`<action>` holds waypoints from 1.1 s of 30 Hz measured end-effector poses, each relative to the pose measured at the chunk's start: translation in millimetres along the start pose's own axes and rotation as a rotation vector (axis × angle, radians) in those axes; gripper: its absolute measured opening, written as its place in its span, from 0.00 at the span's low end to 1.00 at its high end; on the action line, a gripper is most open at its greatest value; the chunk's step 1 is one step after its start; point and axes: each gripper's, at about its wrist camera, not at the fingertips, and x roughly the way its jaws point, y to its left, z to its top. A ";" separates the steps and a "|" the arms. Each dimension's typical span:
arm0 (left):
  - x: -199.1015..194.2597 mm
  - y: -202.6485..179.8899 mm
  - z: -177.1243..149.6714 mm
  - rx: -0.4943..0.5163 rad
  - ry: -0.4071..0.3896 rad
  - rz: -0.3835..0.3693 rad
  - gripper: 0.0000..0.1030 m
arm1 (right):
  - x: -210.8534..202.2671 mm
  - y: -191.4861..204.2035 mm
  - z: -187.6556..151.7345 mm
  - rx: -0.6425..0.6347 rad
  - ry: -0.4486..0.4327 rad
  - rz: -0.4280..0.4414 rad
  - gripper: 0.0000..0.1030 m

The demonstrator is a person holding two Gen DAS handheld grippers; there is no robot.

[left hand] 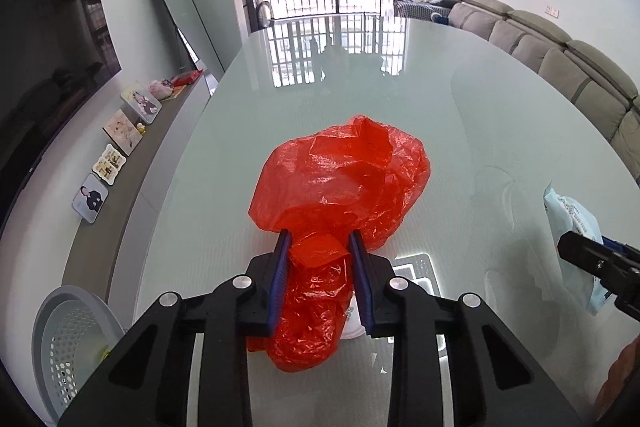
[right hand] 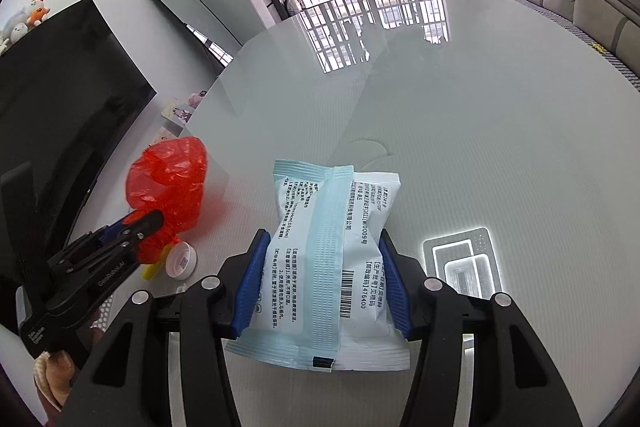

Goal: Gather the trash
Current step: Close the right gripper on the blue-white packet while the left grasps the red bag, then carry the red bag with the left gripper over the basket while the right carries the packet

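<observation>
The glossy pale desk [left hand: 400, 75] filled most of both views, mirroring the barred window. On it, your two claws each had a piece of trash.

Your left claw [left hand: 320, 247] was clenched on the red plastic bag [left hand: 340, 179]. Its blue fingers [left hand: 280, 267] pinched the crumpled neck of the bag, so the bulk of it ballooned out ahead of the tips while a smaller wad trailed back between the fingers toward the camera. From your right wrist view, the same red plastic bag [right hand: 168, 183] sat to the left with the left claw [right hand: 148, 223] biting into its near side.

Your right claw [right hand: 322, 255] was grasping the pale blue and white printed packet [right hand: 328, 259]. The packet lay lengthwise between the blue fingers [right hand: 254, 279], pressed on both long edges, with its sealed far end reaching past the tips and its near end hanging back under the claw. In the left wrist view, that packet [left hand: 572, 227] and the right claw [left hand: 600, 259] showed only at the right edge.

Just below the red bag, a small white cap [right hand: 181, 261] rested on the desk, touching a scrap of yellow [right hand: 154, 269] beside it. Off the desk's near left corner stood a grey perforated bin [left hand: 68, 339].
</observation>
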 end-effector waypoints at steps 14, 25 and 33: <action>-72.6 38.5 -11.6 -0.064 -0.091 0.045 0.28 | -0.1 39.6 -8.8 -0.084 0.007 0.014 0.50; -104.4 115.6 -58.8 -0.140 -0.060 0.142 0.28 | -1.8 127.5 -37.1 -0.186 0.035 0.151 0.50; -123.0 179.6 -98.5 -0.224 -0.030 0.230 0.28 | 8.4 203.2 -60.6 -0.274 0.065 0.223 0.50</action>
